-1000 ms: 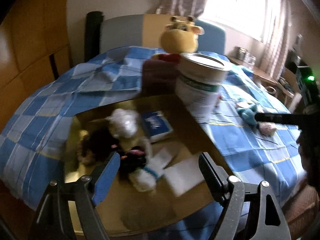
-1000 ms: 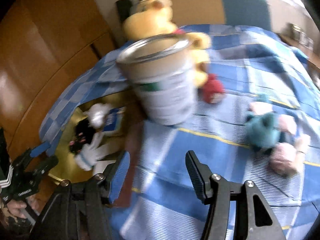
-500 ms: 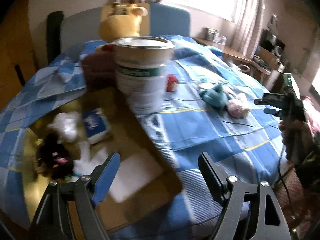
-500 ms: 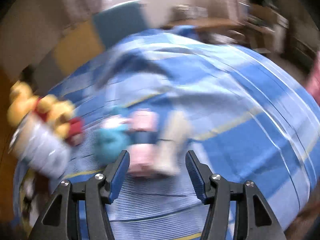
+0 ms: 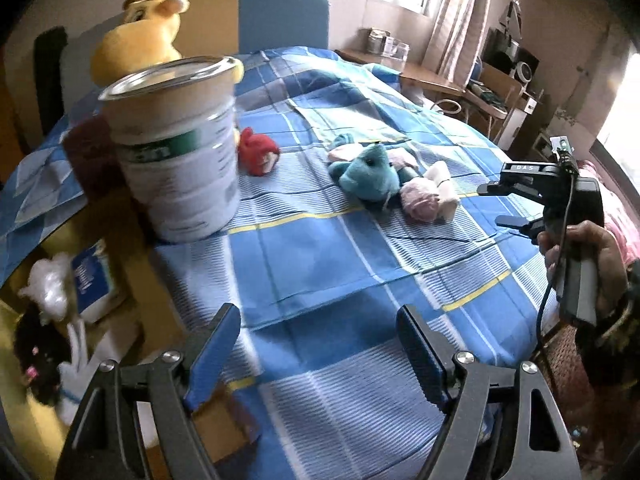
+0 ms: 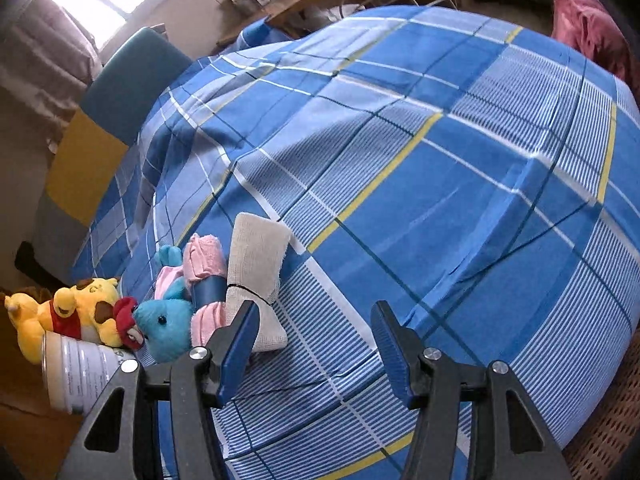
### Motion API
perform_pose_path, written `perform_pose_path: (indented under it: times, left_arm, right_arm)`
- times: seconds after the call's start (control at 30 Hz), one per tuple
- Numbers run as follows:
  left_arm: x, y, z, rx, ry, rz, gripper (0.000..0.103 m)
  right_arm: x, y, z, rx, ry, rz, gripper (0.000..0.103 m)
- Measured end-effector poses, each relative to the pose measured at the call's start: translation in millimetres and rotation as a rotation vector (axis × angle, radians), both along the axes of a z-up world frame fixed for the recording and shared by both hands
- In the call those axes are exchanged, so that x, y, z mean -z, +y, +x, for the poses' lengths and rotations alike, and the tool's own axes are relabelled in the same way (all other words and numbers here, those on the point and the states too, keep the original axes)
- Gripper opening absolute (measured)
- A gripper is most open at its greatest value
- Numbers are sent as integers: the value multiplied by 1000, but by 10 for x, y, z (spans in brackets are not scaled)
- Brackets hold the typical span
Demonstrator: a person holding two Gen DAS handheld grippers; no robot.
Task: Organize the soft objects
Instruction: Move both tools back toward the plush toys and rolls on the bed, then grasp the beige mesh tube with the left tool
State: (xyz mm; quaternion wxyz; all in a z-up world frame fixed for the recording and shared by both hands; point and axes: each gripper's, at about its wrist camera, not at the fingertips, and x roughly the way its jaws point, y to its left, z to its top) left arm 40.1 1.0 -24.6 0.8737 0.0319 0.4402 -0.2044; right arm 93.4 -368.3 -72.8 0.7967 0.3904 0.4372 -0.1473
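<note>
A teal plush toy (image 5: 370,176) lies on the blue plaid bedspread (image 5: 320,264) beside rolled pink and cream cloths (image 5: 430,196). A small red plush (image 5: 258,152) sits behind the tall tin can (image 5: 176,148), and a yellow giraffe plush (image 5: 136,40) leans further back. My left gripper (image 5: 318,350) hangs open over bare bedspread, well short of the toys. My right gripper (image 6: 314,344) is open too, its left finger just in front of the cream cloth (image 6: 256,264), with the teal plush (image 6: 166,328) to its left. In the left wrist view the right gripper (image 5: 508,204) is held by a hand at the right edge.
An open cardboard box (image 5: 64,296) at the left holds a black plush, a white plush and a blue packet. A yellow bear plush (image 6: 68,316) lies behind the can (image 6: 76,376). A blue and yellow headboard (image 6: 108,112) and a cluttered desk (image 5: 452,80) stand beyond the bed.
The left wrist view swung from the box to the bedspread and the toys. The right gripper rolled and swept from the can to the cloth rolls. Both stayed open.
</note>
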Motion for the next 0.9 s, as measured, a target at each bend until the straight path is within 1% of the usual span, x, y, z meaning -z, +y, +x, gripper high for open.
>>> perform_pose_path:
  times: [0.2,0.3,0.47,0.53,0.6,0.63,0.7,0.77,0.9]
  left_arm:
    - [45,-202,111,10,22,-3,81]
    - [114,-297,134,18,40,10,81]
    - [123,-553,175,83,26,21,80]
    - [118,-645,218,103,27,12,76]
    - [113,-766,274,131,33,5,65]
    - [105,-824,308,145,34,2,62]
    - [87,-955,371,184,35,-15,45]
    - [95,-1085,442,208,46,-33,42]
    - [170,-1320,582,212,85,-44,42]
  right_arm:
    - [34,-6,37,-12,-2,39,59]
    - [34,-4,43,-14,-7,55,59]
    - [-13,-53,-10,21,-39,64,59]
    - [-25,-98,-43,43,-52,76,59]
    - [-13,-126,-57,56,-54,97,59]
    - [-5,-136,-59,59,-53,107,59]
    - [-6,-140,-62,60,-55,118,59]
    - [-18,-131,-58,52,-63,122,59]
    - [-23,-116,-35,34,-67,133,59]
